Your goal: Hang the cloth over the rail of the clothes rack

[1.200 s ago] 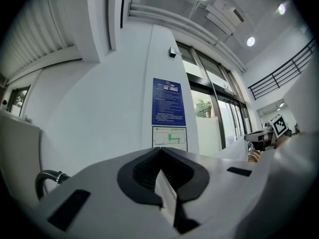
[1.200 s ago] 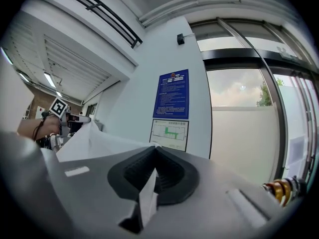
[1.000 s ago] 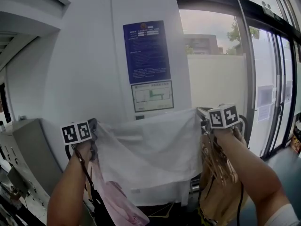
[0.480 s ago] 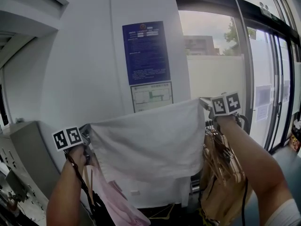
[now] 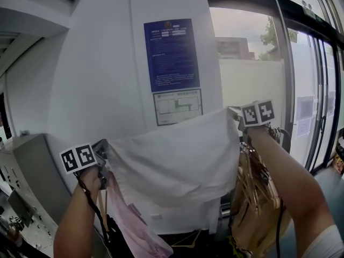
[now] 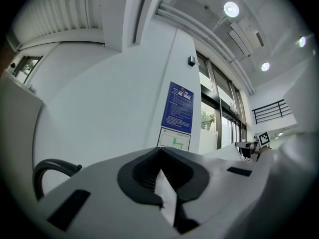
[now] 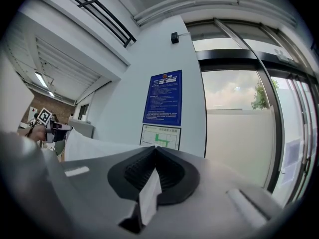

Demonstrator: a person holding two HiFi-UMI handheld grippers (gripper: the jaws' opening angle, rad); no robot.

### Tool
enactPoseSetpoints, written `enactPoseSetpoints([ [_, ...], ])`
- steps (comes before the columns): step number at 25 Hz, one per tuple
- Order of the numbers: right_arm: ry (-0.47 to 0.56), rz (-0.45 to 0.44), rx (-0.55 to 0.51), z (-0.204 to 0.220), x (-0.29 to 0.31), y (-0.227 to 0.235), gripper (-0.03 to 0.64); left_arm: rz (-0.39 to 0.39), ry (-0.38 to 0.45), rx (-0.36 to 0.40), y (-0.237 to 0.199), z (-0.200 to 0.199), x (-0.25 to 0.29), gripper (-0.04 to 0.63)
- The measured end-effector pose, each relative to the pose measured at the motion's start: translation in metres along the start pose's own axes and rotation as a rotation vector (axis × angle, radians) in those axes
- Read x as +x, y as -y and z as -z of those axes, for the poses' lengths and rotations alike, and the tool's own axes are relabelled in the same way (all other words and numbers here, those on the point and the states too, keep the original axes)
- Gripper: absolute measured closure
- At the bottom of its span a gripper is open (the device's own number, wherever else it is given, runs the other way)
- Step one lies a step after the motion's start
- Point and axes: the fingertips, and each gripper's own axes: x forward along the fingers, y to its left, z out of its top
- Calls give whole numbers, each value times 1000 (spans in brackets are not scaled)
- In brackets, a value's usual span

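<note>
A white wall (image 5: 97, 90) with a blue notice (image 5: 172, 55) fills the far side. A white cloth (image 5: 172, 155) is stretched in the air before it. The clenched left claw (image 5: 103, 148) pinches its left corner, and the clenched right claw (image 5: 235, 113) pinches its higher right corner. Each grip takes only a thin edge, so a tug could probably pull a corner free. The rail is hidden, probably behind the cloth.
</note>
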Motion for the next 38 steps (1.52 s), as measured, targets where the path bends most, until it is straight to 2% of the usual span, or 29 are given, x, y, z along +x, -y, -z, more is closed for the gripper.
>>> enactPoseSetpoints([
  [5,-47,-13,34,27,5,2,612,-3,3,37,10,15,-3,588],
  [10,-46,-20,20,28,5,-2,609,-20,73,58,13,5,-9,586],
  [13,-45,-27,9,29,4,-7,590,-28,87,76,13,2,-10,584],
  [18,-38,-15,-12,28,-1,-11,531,-32,78,63,11,11,-9,584],
  [22,-50,-34,-20,29,-5,-18,529,-18,55,71,20,22,-4,584],
  [27,-62,-45,-31,35,-9,-25,529,40,19,117,47,50,5,584],
  [31,-82,-57,-37,37,-11,-30,529,35,-16,99,46,72,12,586],
  [38,-96,-38,-41,35,-21,-24,515,31,-21,97,46,73,14,587],
])
